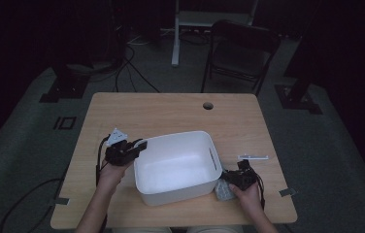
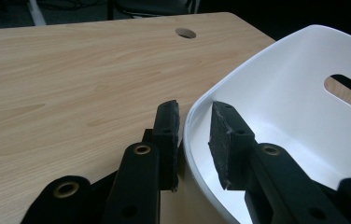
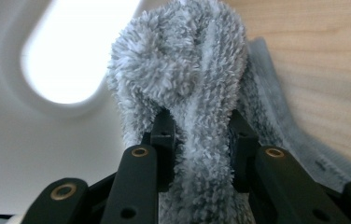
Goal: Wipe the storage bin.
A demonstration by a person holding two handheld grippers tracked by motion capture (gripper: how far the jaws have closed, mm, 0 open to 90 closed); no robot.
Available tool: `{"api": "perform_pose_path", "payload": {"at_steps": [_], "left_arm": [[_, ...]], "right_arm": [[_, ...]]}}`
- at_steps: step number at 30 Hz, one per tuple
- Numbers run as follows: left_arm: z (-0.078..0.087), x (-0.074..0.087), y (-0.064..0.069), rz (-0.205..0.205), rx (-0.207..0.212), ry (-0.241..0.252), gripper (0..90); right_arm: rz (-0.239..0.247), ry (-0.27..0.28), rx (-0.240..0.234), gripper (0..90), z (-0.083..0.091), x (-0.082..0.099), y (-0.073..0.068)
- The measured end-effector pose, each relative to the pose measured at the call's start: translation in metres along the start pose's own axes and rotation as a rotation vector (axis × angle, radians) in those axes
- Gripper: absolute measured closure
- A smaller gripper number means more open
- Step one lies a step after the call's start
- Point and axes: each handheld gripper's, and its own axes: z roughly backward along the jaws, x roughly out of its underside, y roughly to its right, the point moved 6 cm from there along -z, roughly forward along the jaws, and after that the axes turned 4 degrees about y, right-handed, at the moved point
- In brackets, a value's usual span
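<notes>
Bunching a fluffy grey cloth (image 3: 187, 93), the right hand-held gripper (image 3: 197, 126) half hides it; left hand-held gripper (image 2: 194, 135) straddles the white tub's (image 2: 276, 93) rim, grip unclear

My left gripper (image 1: 141, 145) straddles the white plastic tub's (image 1: 205, 141) rim; my right gripper (image 1: 225, 176) clamps beside its other wall.
</notes>
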Motion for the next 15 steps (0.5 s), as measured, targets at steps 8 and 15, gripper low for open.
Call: {"api": "perform_pose_path", "payload": {"at_steps": [8, 15], "left_arm": [[-0.002, -0.001, 0.004, -0.012, -0.025, -0.002, 73.0], [-0.001, -0.001, 0.004, -0.014, -0.017, -0.004, 72.9]], "right_arm": [[0.039, 0.107, -0.041, 70.4, 0.014, -0.032, -0.015], [0.000, 0.031, -0.004, 70.6, -0.007, -0.022, 0.003]]}}
